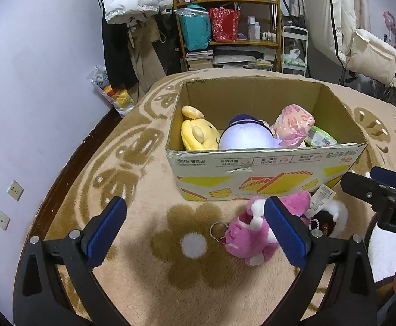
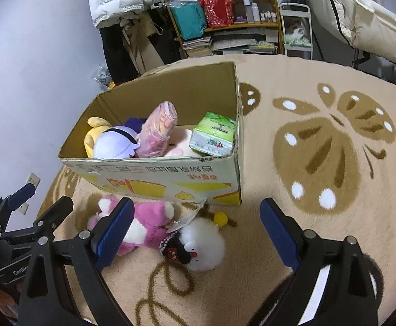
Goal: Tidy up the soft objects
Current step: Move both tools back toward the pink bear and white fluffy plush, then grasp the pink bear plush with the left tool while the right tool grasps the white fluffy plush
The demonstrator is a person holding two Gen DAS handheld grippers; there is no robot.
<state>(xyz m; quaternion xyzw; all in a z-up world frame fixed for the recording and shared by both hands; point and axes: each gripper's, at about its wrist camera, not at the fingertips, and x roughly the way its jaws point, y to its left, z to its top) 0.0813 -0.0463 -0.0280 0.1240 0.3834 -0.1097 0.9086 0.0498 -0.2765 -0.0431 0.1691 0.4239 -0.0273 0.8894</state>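
A cardboard box (image 1: 265, 163) (image 2: 154, 175) stands on the rug. It holds a yellow plush (image 1: 198, 133), a lavender plush (image 1: 245, 137) (image 2: 113, 144), a pink wrapped bundle (image 1: 293, 125) (image 2: 158, 127) and a green tissue pack (image 2: 214, 134). In front of the box lie a pink plush (image 1: 244, 233) (image 2: 146, 222) with a key ring and a white fluffy plush (image 2: 203, 244) with a black cap. My left gripper (image 1: 195, 222) is open and empty, its right finger over the pink plush. My right gripper (image 2: 195, 231) is open above the white plush.
A beige rug (image 2: 320, 141) with brown butterfly and flower patterns covers the floor. A lilac wall (image 1: 34, 95) is at left. Shelves (image 1: 230, 27), hanging clothes and a white cart stand behind the box. A white padded chair (image 1: 369, 51) is at right.
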